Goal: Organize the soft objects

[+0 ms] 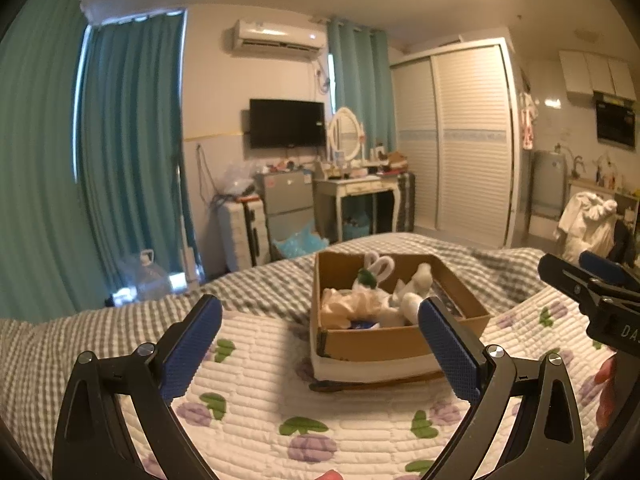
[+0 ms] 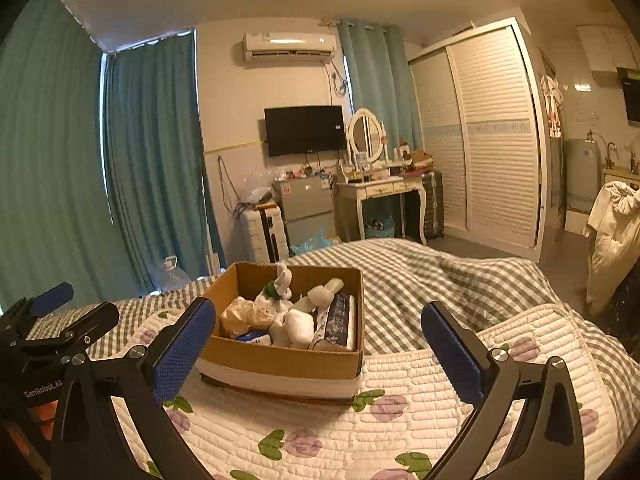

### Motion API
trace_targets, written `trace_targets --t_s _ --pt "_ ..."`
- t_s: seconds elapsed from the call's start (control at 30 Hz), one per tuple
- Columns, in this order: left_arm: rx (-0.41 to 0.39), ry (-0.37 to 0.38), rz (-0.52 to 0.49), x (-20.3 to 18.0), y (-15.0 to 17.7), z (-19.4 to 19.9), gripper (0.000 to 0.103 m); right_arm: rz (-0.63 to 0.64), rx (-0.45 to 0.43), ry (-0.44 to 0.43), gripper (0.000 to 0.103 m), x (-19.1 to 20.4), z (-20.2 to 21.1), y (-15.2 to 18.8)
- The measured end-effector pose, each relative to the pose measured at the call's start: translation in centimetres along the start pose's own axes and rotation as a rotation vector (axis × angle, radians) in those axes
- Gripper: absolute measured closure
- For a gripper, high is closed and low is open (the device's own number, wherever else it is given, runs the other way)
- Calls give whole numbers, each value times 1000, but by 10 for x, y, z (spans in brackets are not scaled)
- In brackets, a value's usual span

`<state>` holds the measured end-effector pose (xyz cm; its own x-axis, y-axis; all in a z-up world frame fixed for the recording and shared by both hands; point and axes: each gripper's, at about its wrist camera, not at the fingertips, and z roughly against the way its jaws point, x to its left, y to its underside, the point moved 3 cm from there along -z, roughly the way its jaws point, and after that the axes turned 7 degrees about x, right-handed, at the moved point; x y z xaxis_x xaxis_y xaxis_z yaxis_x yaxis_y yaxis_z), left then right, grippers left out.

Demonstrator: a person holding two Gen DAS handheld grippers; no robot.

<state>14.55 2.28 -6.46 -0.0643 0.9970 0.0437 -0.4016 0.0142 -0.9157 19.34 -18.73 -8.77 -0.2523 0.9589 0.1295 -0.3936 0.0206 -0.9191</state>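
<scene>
Teal curtains [image 1: 132, 152], a wall television [image 2: 305, 130], a dressing table [image 2: 384, 192] and a slatted white wardrobe [image 2: 492, 136] ring a bedroom whose bed carries a grey checked blanket [image 2: 440, 280] and, nearer the cameras, a white quilt [image 2: 400, 420] printed with purple flowers. On the quilt stands an open cardboard box [image 2: 280, 360]. Inside it lie the soft things: a white plush rabbit [image 2: 292, 316] with a green collar, a crumpled cream cloth [image 2: 244, 314] to its left, and a patterned pack [image 2: 338, 320] against the right wall. Both tools hover above the quilt short of the box, apart from it. Left gripper [image 1: 320, 332] has its blue-padded fingers [image 1: 192, 344] spread wide with nothing between them. Right gripper [image 2: 316, 336] is likewise spread wide and empty, its fingers [image 2: 452, 356] framing the box's near wall in its own view.
</scene>
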Motion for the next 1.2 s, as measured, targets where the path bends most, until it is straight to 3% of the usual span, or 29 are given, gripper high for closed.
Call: trace_targets --t_s 1.2 --pt "13 6 4 1 1 -1 2 35 51 5 0 11 -14 14"
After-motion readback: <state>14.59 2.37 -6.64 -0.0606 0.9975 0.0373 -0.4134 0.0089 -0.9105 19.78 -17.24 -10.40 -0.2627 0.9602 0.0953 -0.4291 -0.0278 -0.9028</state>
